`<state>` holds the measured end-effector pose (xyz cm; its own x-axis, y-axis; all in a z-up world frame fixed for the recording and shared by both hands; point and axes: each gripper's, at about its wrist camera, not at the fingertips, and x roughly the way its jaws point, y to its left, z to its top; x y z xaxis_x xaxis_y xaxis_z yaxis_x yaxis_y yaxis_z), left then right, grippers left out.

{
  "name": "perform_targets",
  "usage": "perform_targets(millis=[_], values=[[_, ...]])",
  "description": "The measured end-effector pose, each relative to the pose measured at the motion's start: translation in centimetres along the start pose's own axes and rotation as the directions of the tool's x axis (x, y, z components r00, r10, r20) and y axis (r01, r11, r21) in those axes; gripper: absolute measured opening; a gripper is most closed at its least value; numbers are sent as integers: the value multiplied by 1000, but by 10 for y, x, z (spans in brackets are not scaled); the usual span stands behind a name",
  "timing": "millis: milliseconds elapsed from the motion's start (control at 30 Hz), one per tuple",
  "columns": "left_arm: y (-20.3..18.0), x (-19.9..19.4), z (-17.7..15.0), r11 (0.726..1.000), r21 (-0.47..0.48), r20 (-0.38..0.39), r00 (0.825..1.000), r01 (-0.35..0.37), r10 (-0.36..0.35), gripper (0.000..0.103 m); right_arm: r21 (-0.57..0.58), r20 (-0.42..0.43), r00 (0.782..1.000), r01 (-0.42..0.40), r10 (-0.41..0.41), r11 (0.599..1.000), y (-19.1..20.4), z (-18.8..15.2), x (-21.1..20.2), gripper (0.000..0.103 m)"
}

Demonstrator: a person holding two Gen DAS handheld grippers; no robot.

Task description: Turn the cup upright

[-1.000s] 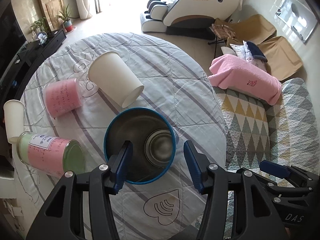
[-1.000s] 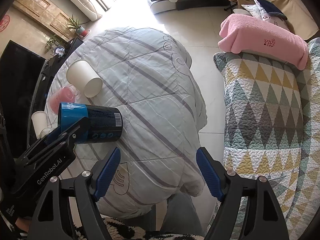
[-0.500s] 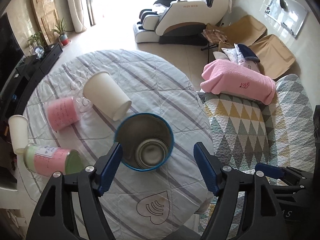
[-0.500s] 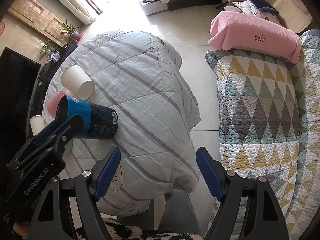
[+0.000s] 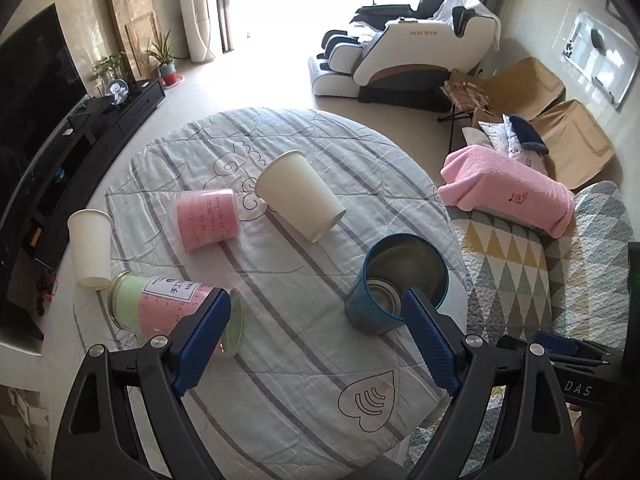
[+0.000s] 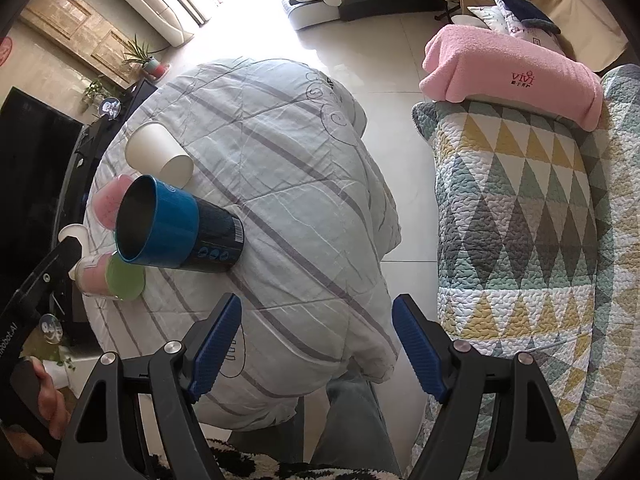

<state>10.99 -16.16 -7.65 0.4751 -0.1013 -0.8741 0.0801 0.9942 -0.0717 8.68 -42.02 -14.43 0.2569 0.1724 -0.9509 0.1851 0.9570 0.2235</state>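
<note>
A blue metal cup stands upright on the round table near its right edge, mouth up; it also shows in the right wrist view. My left gripper is open and empty, above and in front of the cup, apart from it. My right gripper is open and empty over the table's near right edge. A large white paper cup, a pink cup, a pink and green jar and a small white paper cup lie on their sides.
The table is covered with a grey striped quilt. A sofa with a triangle-patterned cover and a pink towel stands right of the table. A black TV stand is to the left.
My left gripper has opened, let go of the blue cup and drawn back and up from it. The cup stays upright on the table. My right gripper has hardly moved.
</note>
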Motion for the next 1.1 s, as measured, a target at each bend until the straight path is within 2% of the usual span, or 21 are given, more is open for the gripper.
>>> perform_targets(millis=[200, 467, 600, 767, 1100], values=[[-4, -6, -6, 1000, 24, -7, 1000, 7, -7, 92, -29, 45, 999, 23, -22, 999, 10, 0, -13, 79], [-1, -31, -13, 1000, 15, 10, 1000, -1, 1, 103, -57, 92, 995, 42, -36, 998, 19, -5, -36, 79], [-1, -49, -16, 1000, 21, 25, 1000, 4, -5, 103, -74, 118, 992, 47, -38, 996, 27, -12, -53, 80], [-2, -71, -20, 998, 50, 36, 998, 42, -44, 103, -70, 150, 988, 52, -41, 996, 37, -25, -74, 80], [-3, -103, -32, 981, 166, 74, 991, 101, -115, 103, 13, 225, 972, 71, -72, 997, 50, -62, -104, 80]])
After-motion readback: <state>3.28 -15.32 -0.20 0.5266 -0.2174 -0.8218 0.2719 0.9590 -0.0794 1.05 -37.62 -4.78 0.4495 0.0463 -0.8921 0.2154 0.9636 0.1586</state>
